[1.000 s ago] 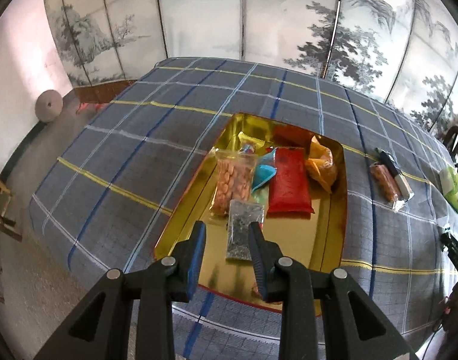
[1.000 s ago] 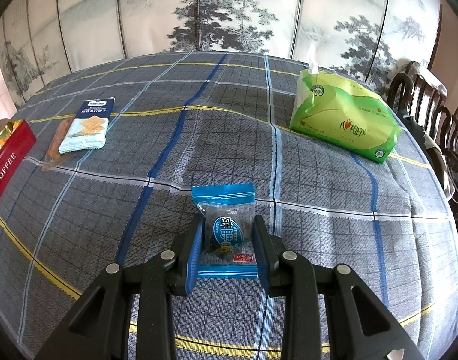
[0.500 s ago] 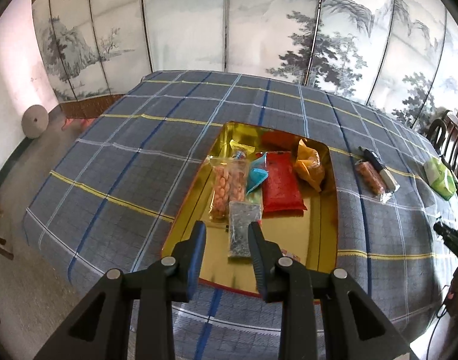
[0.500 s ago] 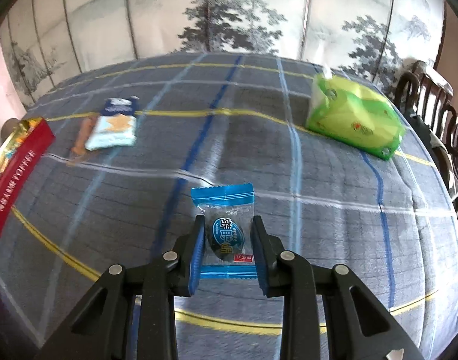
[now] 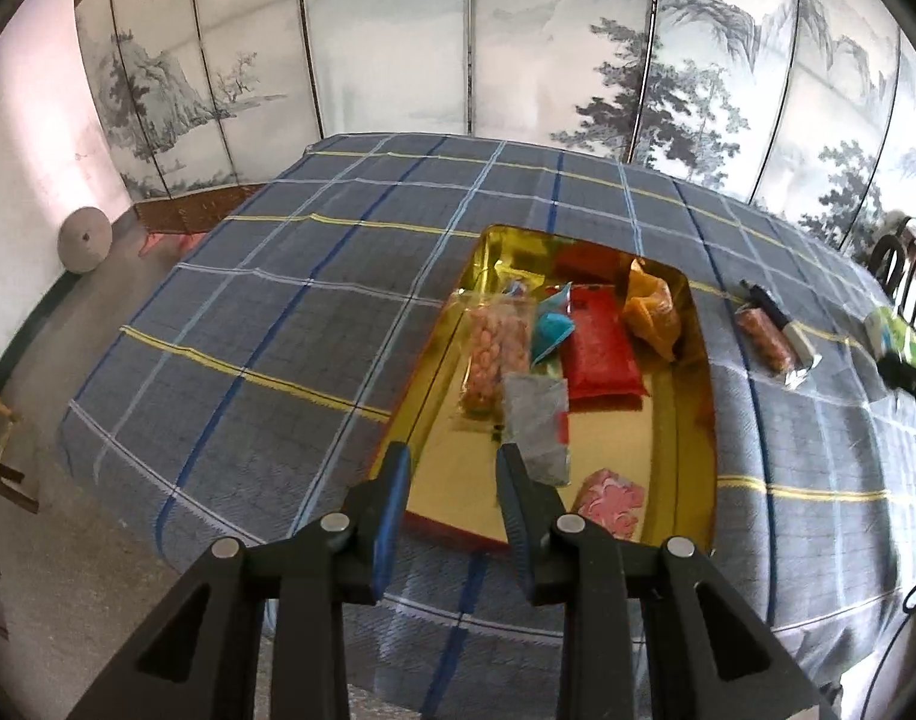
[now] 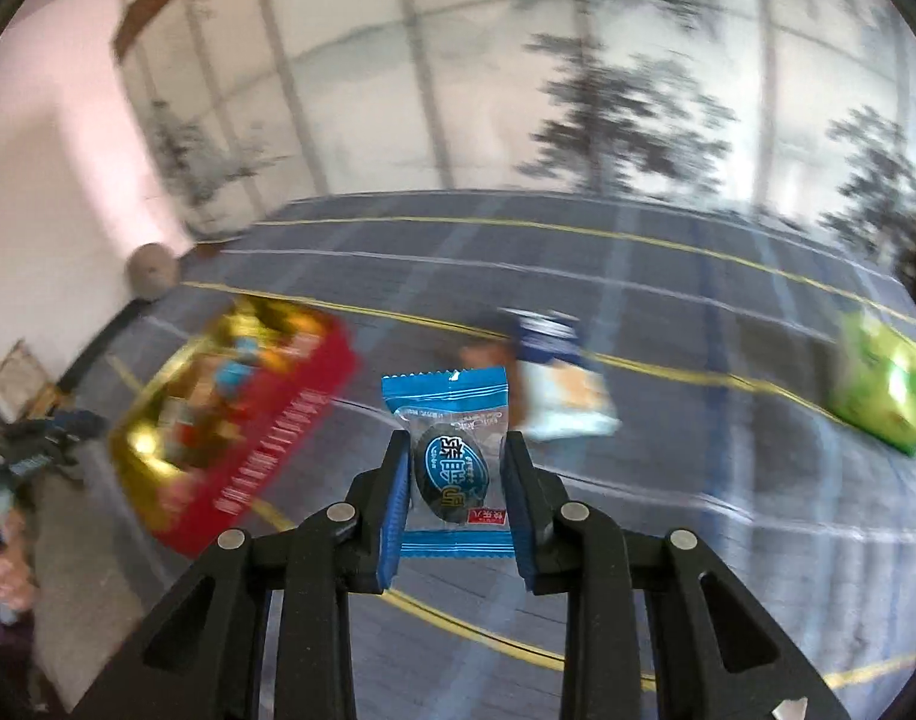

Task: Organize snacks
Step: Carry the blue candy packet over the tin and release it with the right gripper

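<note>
I carry a blue-wrapped candy point(image 6: 447, 468) in my right gripper point(image 6: 456, 480), jaws clamped on its sides, lifted clear of the plaid tablecloth point(image 6: 668, 312); the gold tray point(image 6: 158, 450) of snacks lies at ten o'clock; the transfer step is in hand, I judge; my left gripper point(image 5: 452, 501) hangs over the tray's near edge, jaws narrow and holding nothing; next, swing left, lower over bare gold at the tray's near end, release.

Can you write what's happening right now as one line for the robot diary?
right gripper: shut on blue candy packet, in air | left gripper: shut, empty, above gold tray
</note>
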`<state>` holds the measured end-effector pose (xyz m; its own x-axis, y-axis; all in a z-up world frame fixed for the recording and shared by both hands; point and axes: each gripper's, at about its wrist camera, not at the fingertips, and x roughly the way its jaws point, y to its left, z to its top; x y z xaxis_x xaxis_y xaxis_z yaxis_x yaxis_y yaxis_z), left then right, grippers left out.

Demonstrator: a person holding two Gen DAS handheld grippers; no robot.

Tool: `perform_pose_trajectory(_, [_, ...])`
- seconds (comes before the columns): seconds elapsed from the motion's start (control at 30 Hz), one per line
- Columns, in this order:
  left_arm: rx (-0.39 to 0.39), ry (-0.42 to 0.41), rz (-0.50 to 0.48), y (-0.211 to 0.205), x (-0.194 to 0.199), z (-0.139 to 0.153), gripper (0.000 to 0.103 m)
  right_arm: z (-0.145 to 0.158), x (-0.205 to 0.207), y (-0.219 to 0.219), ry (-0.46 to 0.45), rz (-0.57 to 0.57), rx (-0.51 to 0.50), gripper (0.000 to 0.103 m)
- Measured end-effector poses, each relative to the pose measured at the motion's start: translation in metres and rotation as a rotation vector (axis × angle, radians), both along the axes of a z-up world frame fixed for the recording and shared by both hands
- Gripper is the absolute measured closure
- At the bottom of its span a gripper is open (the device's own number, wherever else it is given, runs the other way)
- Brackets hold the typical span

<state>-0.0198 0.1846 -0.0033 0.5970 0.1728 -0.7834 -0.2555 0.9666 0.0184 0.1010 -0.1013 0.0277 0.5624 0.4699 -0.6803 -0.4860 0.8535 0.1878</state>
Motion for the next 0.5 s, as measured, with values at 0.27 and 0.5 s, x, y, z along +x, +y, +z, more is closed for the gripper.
perform_pose_trajectory(0.27, [0.070, -0.015, -0.016, -0.009, -0.005, 0.003, 0.071, -0.008, 0.000, 0.106, 0.041, 0.174, 0.016, 0.076])
perform_pose_trajectory(0.5, [0.138, -0.026, -0.020, -0.013, -0.009, 0.004, 0.069, -0.033, 0.001, 0.152, 0.100, 0.227, 0.003, 0.076])
